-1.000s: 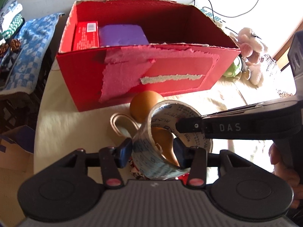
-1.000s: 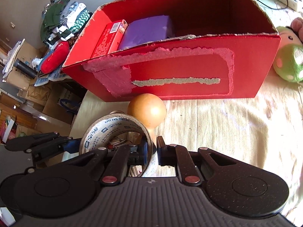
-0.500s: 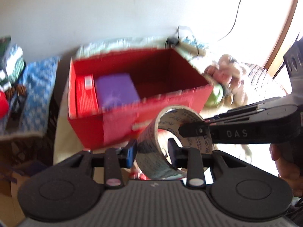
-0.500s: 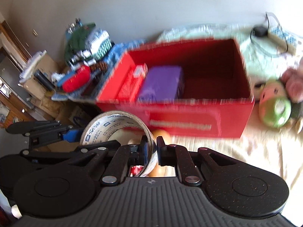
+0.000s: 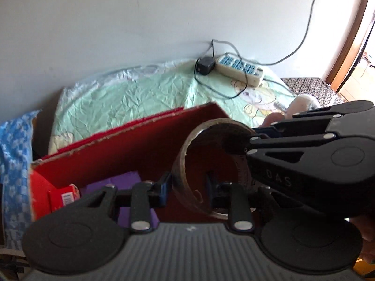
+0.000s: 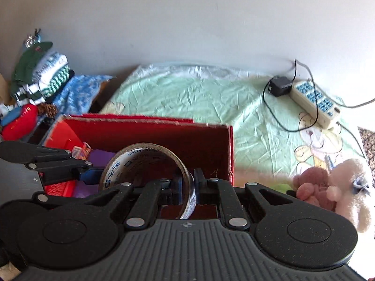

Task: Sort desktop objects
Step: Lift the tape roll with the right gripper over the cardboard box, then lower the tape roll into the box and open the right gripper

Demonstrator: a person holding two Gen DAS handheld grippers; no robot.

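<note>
Red box (image 6: 145, 140) already holding purple block (image 5: 126, 180) and carton (image 5: 68, 195); tape (image 6: 150, 173) above it, pinched by both claws (image 5: 187, 185) (image 6: 187, 187), release remaining.

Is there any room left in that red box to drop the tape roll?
Yes. The box is crowded at its left end, where a red carton and a purple block sit. The right end, by the right wall, looks bare. The tape, gripped by both grippers, hangs there.
</note>
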